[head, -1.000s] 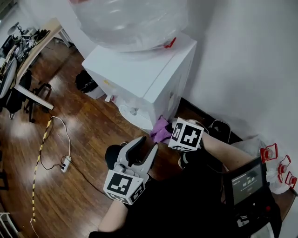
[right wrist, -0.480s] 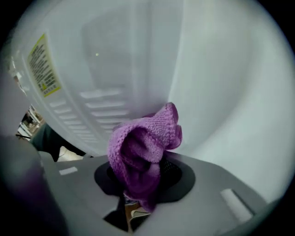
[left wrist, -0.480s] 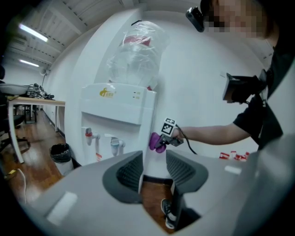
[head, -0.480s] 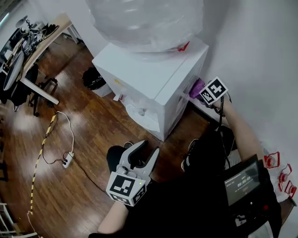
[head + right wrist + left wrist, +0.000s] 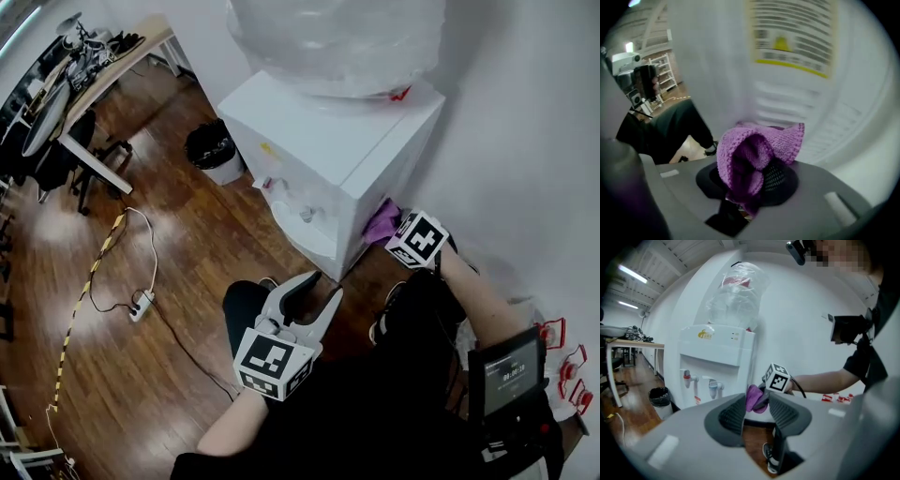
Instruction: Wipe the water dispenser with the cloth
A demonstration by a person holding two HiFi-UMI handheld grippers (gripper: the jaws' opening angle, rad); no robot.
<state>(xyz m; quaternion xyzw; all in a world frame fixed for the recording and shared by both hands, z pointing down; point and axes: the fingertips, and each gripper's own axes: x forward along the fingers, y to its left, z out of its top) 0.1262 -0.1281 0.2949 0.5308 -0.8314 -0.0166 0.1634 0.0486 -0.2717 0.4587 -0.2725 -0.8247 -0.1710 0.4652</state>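
Right gripper (image 5: 392,231), mine, low down at the water dispenser's (image 5: 328,141) right side wall. Jaws clamped on the cloth (image 5: 754,159).

Cloth: purple, coarse knit, folded over itself into a thick bunch with a hollow in the middle. Its long axis runs along my jaws, out from the pads toward the dispenser's side wall. One loose corner sticks out toward the ribbed vents of that wall, below a yellow-and-black label (image 5: 797,37). Cloth lies close against the wall; actual contact I cannot confirm.

From the head view the cloth (image 5: 382,223) shows as a small purple wad beside the dispenser's lower right edge.

Left gripper (image 5: 319,289): held in front of the dispenser, well apart from it, pointing at it. Jaws apart, nothing between them.
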